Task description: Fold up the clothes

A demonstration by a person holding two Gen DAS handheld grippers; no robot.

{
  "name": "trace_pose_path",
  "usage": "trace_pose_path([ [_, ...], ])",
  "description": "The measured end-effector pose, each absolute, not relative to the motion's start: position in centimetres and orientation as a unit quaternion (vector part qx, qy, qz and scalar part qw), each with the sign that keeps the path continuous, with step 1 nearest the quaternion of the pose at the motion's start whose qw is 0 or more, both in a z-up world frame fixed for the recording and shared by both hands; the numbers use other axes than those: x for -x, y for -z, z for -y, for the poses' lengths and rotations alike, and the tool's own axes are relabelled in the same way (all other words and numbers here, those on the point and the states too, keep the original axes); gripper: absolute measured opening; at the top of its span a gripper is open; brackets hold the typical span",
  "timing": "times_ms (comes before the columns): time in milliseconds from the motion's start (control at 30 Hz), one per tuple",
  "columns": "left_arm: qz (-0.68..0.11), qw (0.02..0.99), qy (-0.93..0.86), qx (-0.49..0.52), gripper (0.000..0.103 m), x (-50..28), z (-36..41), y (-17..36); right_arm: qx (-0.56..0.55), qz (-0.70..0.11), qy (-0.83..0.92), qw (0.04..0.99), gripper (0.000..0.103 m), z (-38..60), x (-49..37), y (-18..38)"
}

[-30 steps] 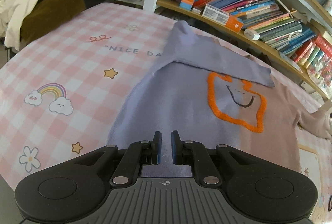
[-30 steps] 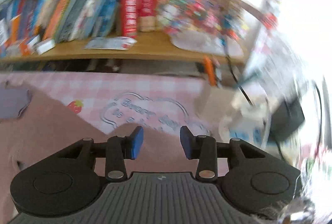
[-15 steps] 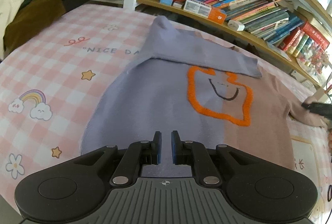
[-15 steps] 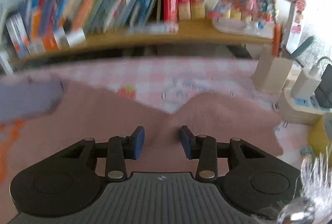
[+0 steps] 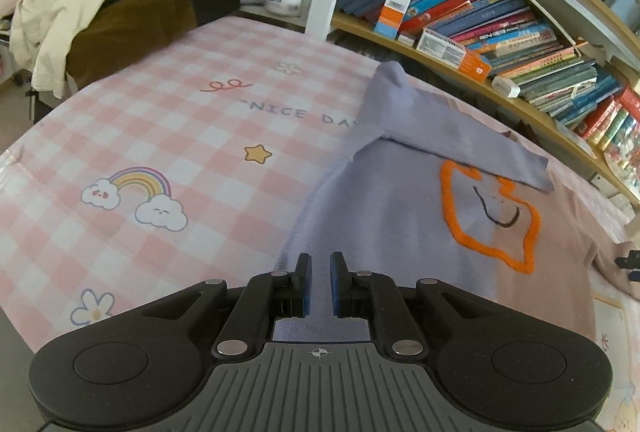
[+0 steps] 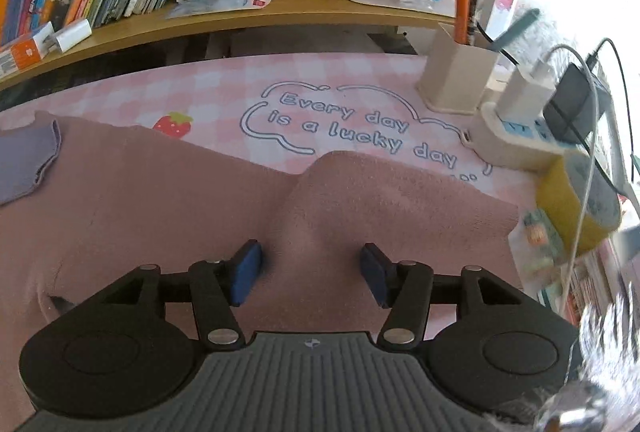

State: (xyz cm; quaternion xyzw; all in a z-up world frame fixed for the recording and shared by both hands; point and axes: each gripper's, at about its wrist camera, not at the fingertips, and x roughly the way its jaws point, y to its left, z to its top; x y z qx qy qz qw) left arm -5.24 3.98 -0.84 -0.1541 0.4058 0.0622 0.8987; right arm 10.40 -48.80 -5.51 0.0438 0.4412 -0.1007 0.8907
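A sweater (image 5: 400,216), half lavender and half dusty pink with an orange smiley outline, lies flat on the pink checked tablecloth (image 5: 160,136). Its lavender sleeve (image 5: 440,136) is folded across the chest. My left gripper (image 5: 319,286) hovers over the lavender hem, jaws nearly closed with a narrow gap and nothing between them. My right gripper (image 6: 308,272) is open just above the pink sleeve (image 6: 360,200), which lies spread out to the right. The pink body (image 6: 140,200) fills the left of the right wrist view.
Bookshelves (image 5: 500,32) run along the far edge. A pile of clothes (image 5: 100,12) sits at the far left. A beige pen holder (image 6: 456,72), a power strip with chargers (image 6: 528,136) and a yellow tape roll (image 6: 580,200) stand right of the pink sleeve.
My right gripper swung left and down over the pink sleeve, and its jaws opened wider. My left gripper shifted slightly over the hem, jaws unchanged.
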Motion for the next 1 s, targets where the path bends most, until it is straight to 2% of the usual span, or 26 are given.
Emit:
trace_pose_path([
  [167,-0.405,0.904,-0.042,0.128,0.011,4.3,-5.2,1.1,-0.093,-0.391,0.104,0.910,0.050,48.3,-7.8,3.1],
  [333,-0.403,0.909,-0.017,0.104,0.012,2.2,-5.9,1.4,-0.153,-0.408,0.012,0.900,0.050,43.0,-4.1,2.0],
  [400,-0.407,0.909,-0.004,0.088,0.025,1.4,-5.8,1.6,-0.171,-0.426,-0.011,0.888,0.050,40.9,-3.0,2.6],
  [567,-0.427,0.903,0.022,0.034,0.026,-0.4,-5.1,2.9,-0.181,-0.446,-0.004,0.876,0.049,37.5,-1.4,4.5],
  [633,-0.437,0.899,0.028,0.027,0.026,-0.9,-5.1,3.5,-0.179,-0.444,0.008,0.878,0.032,37.1,-1.3,4.8],
  [667,-0.442,0.896,0.032,0.026,0.026,-1.1,-5.1,3.8,-0.178,-0.442,0.011,0.879,0.028,37.0,-1.3,4.9],
  [733,-0.442,0.895,0.042,0.027,0.022,-1.1,-5.2,4.2,-0.176,-0.439,0.016,0.881,0.009,36.9,-1.3,5.1],
  [800,-0.439,0.897,0.052,0.031,0.006,-0.9,-5.4,4.2,-0.174,-0.437,0.013,0.882,0.007,36.6,-1.6,5.3],
  [1000,-0.436,0.896,0.064,0.051,0.005,-0.2,-6.4,4.0,-0.148,-0.429,0.024,0.891,0.005,35.1,-3.1,5.3],
])
